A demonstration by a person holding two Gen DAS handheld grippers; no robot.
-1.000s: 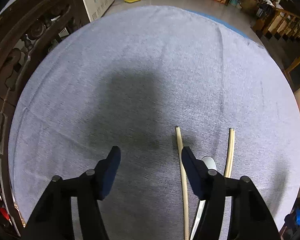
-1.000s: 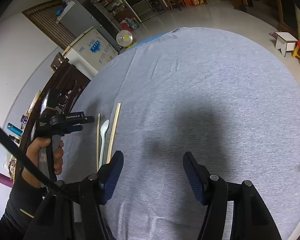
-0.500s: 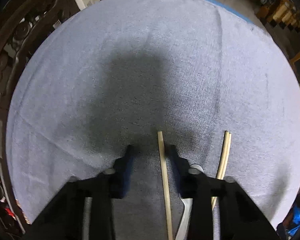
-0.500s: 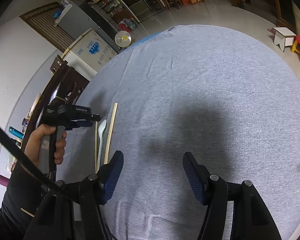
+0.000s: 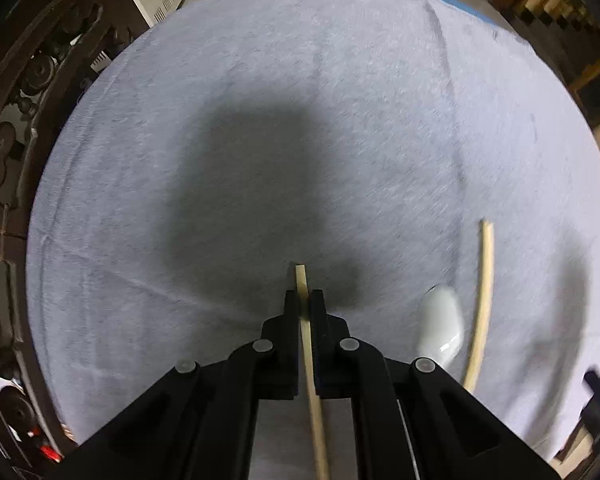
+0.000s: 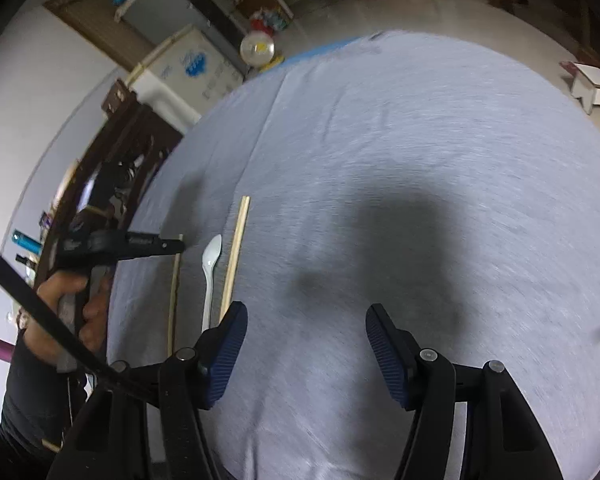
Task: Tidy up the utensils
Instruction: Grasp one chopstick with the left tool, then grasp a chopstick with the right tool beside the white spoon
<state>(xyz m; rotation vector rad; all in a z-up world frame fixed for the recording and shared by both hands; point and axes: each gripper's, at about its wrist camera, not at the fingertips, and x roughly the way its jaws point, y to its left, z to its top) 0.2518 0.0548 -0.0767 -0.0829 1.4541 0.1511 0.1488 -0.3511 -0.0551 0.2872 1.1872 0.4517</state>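
Note:
My left gripper [image 5: 304,300] points down at the table and is shut on a pale wooden chopstick [image 5: 314,400], whose tip pokes out just beyond the pads. To the right lie a white plastic spoon [image 5: 440,328] and a second chopstick [image 5: 484,292], both flat on the grey cloth [image 5: 260,120]. The right wrist view shows the left gripper [image 6: 178,245] in a hand [image 6: 72,300], clamped on the leftmost chopstick [image 6: 174,292], with the spoon [image 6: 210,276] and other chopstick [image 6: 234,256] beside it. My right gripper [image 6: 304,344] hangs open over bare cloth with nothing between its fingers.
The round table [image 6: 420,160] is covered by the grey cloth. A dark carved wooden chair [image 5: 20,120] stands at its left edge. Beyond the far edge are a white freezer [image 6: 180,76], a small fan [image 6: 256,48] and a low stool [image 6: 592,84] on the floor.
The left jaws came together and closed onto the left chopstick, which earlier lay beside the right finger. The right gripper drifted a little and stayed open.

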